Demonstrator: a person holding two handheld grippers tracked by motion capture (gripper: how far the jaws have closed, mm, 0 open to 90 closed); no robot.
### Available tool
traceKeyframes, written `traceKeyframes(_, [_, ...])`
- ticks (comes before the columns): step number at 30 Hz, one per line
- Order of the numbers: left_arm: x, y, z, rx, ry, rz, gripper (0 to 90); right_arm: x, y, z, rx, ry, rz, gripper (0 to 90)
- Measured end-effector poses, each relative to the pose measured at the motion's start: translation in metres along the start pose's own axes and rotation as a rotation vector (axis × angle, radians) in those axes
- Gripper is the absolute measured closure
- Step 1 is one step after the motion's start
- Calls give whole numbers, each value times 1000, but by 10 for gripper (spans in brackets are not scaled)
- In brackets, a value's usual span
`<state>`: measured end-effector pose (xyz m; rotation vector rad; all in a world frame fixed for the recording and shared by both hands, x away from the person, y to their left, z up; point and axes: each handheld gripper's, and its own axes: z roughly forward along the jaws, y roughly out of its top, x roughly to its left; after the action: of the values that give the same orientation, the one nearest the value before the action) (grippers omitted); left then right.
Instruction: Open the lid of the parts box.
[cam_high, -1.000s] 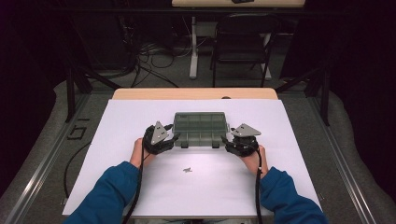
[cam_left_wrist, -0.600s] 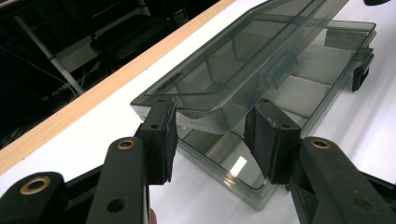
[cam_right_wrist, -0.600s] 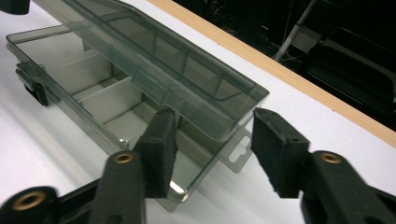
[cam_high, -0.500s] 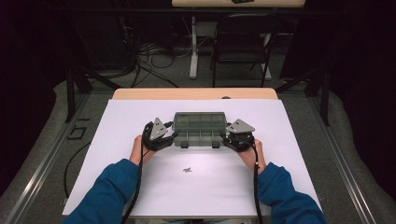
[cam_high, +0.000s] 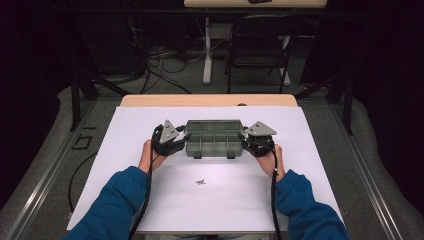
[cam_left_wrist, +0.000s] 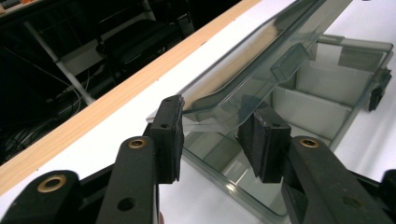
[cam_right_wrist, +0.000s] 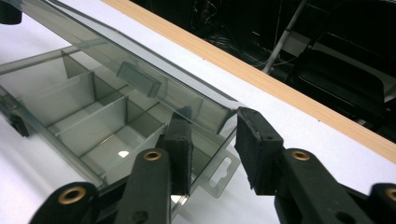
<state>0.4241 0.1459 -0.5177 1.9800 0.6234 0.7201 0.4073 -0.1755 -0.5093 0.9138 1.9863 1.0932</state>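
Closing in from both ends now: the left gripper (cam_high: 176, 141) sits at nine o'clock of the compartment box (cam_high: 214, 140) and the right gripper (cam_high: 250, 141) at three o'clock, with the box lying near the middle of the white table (cam_high: 125, 125), a touch toward twelve. A tiny dark scrap (cam_high: 200, 182) lies on the sheet at six o'clock of the box, well apart from it.

From the left gripper view, the clear lid (cam_left_wrist: 261, 60) is lifted and tilted over the divided tray (cam_left_wrist: 317, 102), and its near corner sits between the two pads (cam_left_wrist: 168, 135). The jaws have just been closing on that corner; one pad looks to be touching the lid edge, the other is just beside it, so I'd call this not yet a firm pinch.

Same story in the right gripper view: the lid (cam_right_wrist: 140, 60) slants above the tray (cam_right_wrist: 93, 116), its corner in the gap, the jaws narrowing around it with the far pad (cam_right_wrist: 254, 149) apparently a hair short of the plastic. The hang tab (cam_right_wrist: 223, 175) pokes out below.

To do this well, I'd say: finish both squeezes evenly, grip the lid only and not the tray wall beneath, and keep the two hands level with each other. Thin smoked plastic will likely flex, so move both ends together to spare the hinge any twisting.
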Motion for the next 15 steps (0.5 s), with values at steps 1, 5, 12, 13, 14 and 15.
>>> traceKeyframes(1, [0,0,0,-5,3,-3,610,-1,1,0,-3,2,4,687])
traceKeyframes(5, [1,0,1,-8,13,-3,642,-3,3,1,-5,-8,14,726])
traceKeyframes(12, [6,5,1,-11,35,-5,693,-6,3,3,-9,-25,20,786])
traceKeyframes(13, [6,6,2,-15,40,-5,697,-6,4,3,-6,-28,26,795])
traceKeyframes(14, [6,6,2,-15,40,-5,701,-6,4,3,-6,-28,26,795])
traceKeyframes(15, [7,8,2,-11,40,-3,701,-7,5,4,-8,-25,32,800])
